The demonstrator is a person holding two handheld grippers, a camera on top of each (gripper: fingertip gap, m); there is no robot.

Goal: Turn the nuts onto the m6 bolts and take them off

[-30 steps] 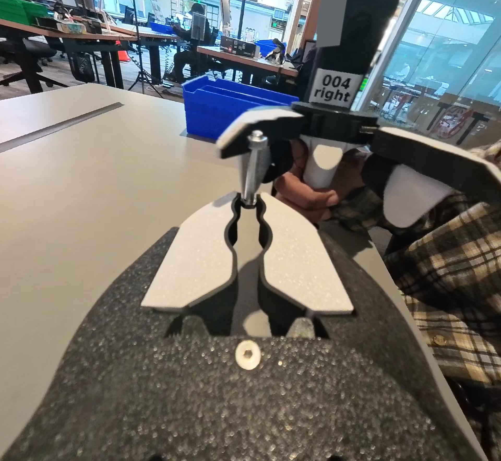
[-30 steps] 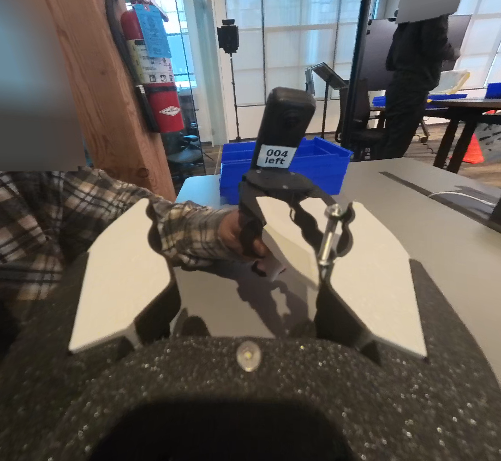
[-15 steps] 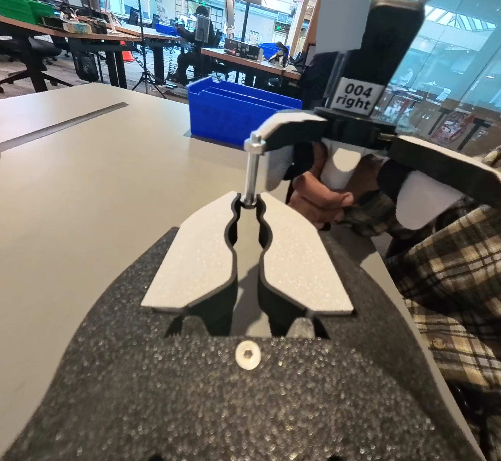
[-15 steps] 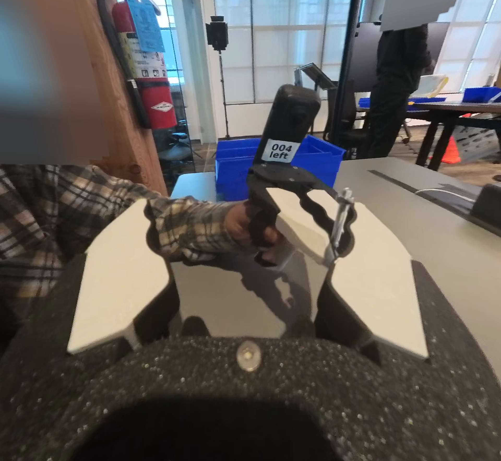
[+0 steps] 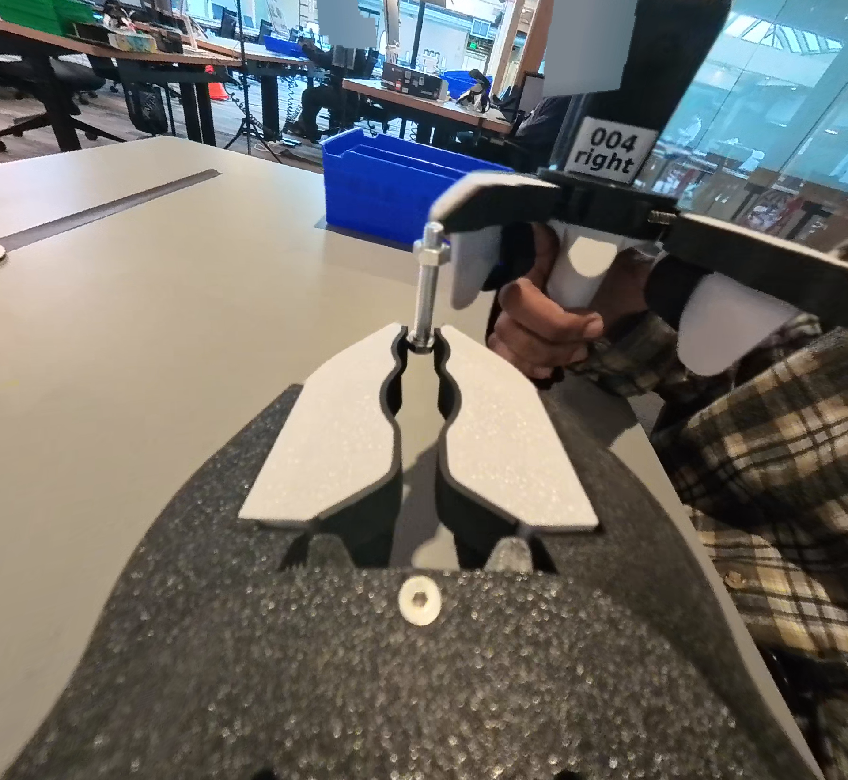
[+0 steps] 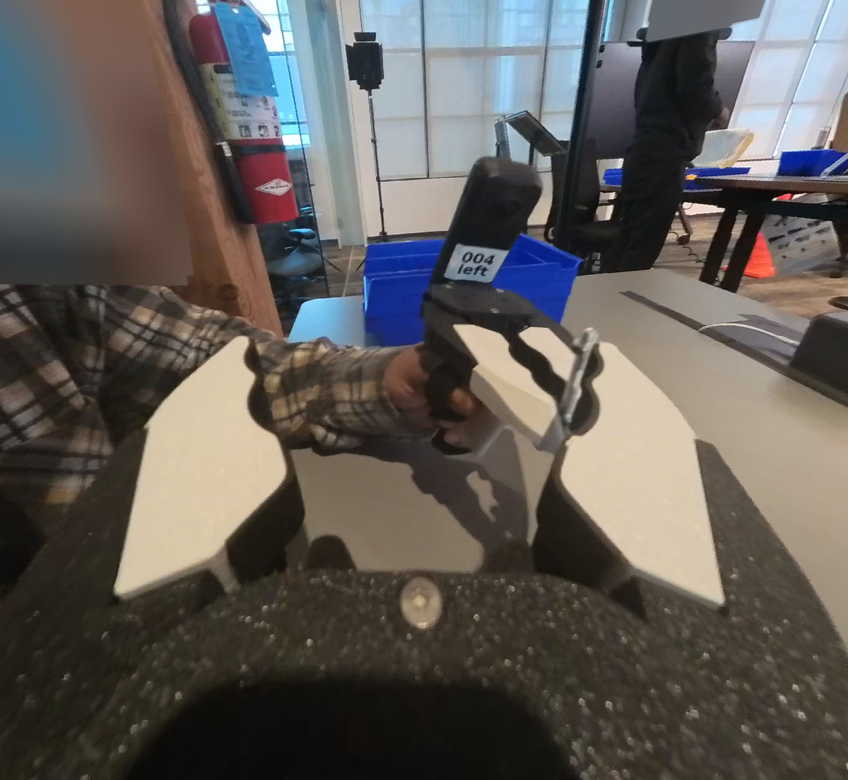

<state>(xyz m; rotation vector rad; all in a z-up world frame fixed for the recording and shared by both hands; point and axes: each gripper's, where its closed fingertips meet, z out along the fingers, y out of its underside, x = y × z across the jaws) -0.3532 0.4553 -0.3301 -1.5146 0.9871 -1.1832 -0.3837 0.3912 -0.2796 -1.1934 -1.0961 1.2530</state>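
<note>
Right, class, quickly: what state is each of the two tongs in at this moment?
Left tongs: closed on the silver bolt at its lower end; a nut sits near its top.
Right tongs: wide open, holding nothing.

shiny metal bolt (image 5: pixel 424 285); matt grey table (image 5: pixel 183 299); glossy blue plastic bin (image 5: pixel 390 198).

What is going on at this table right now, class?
A person in a plaid shirt holds a gripper in each hand over a grey table. The left gripper is clamped on the lower end of a silver bolt, holding it upright. A nut sits near the bolt's top. The right gripper is open wide, one finger beside the nut.
</note>
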